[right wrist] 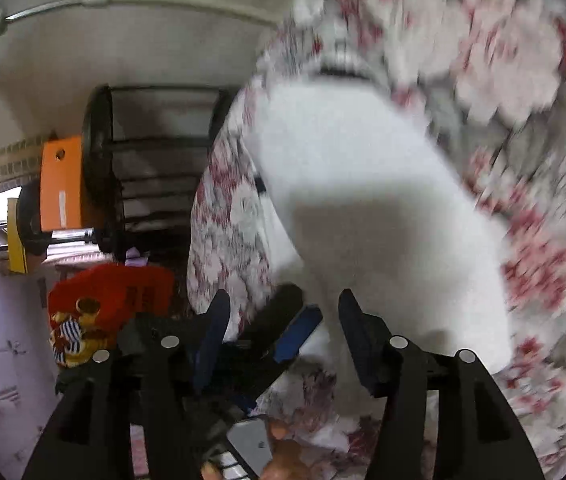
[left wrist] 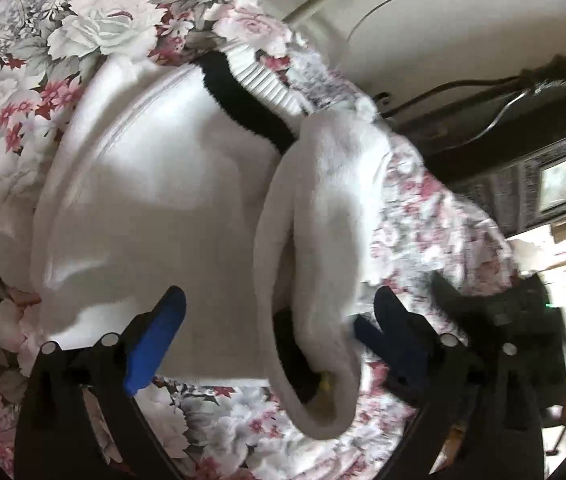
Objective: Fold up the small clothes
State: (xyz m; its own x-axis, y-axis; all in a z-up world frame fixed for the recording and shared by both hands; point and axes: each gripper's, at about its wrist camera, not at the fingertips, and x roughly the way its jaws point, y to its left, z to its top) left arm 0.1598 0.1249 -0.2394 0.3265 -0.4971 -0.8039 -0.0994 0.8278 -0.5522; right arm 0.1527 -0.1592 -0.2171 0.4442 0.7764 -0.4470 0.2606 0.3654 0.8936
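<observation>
Two grippers work over one white fleece garment spread on a flowered bedcover. In the left wrist view the left gripper stands with its jaws wide apart; its blue-padded finger hangs over the garment's flat lower part, and the other finger sits on the far side of a raised, rolled fold of the same cloth. The fold passes between the two fingers, yet neither pad presses on it. A black strip shows at the garment's far end beside a ribbed white cuff.

In the right wrist view the right gripper has its jaws partly apart, with a lobe of the white garment just ahead and reaching down between them; motion blur makes it hard to tell whether a pad touches the cloth. The other gripper's blue pad shows in the gap. Fingertips of a hand are cut off at the bottom edge.
</observation>
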